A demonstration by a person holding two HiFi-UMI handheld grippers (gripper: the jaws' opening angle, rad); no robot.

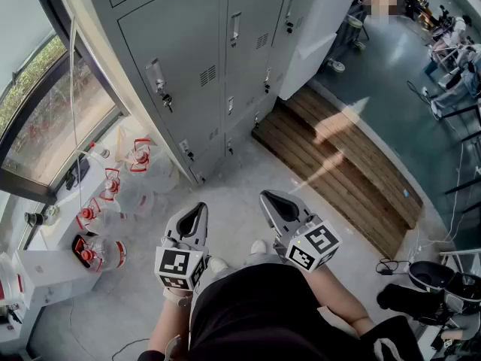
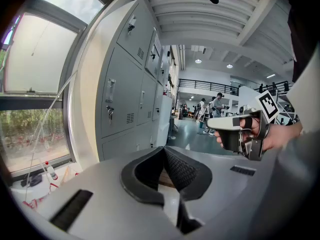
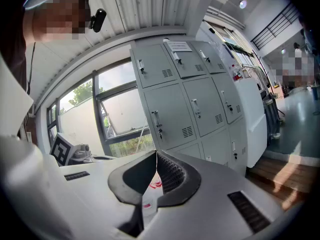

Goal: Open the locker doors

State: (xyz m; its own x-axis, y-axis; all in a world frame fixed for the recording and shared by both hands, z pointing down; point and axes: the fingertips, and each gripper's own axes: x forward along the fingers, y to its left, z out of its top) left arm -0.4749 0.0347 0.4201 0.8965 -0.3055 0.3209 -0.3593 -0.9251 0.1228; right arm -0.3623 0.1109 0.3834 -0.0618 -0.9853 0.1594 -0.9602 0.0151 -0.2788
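Note:
A bank of grey lockers [image 1: 188, 59] stands ahead with every door closed, each with a small latch handle [image 1: 158, 77]. My left gripper [image 1: 197, 210] and right gripper [image 1: 269, 198] hover side by side over the floor, well short of the lockers, both shut and holding nothing. The left gripper view has its shut jaws [image 2: 163, 148] aimed past the lockers [image 2: 125, 99], with the right gripper [image 2: 212, 122] held in a hand at the right. Through the right gripper view, the shut jaws [image 3: 156, 153] face the locker doors [image 3: 175, 114].
Several water jugs with red caps [image 1: 113, 194] sit on the floor left of the lockers under a window [image 1: 45, 104]. A wooden platform [image 1: 338, 156] lies to the right. A white cabinet [image 1: 323, 21] adjoins the lockers. A black bag [image 1: 428, 284] and cables lie at far right.

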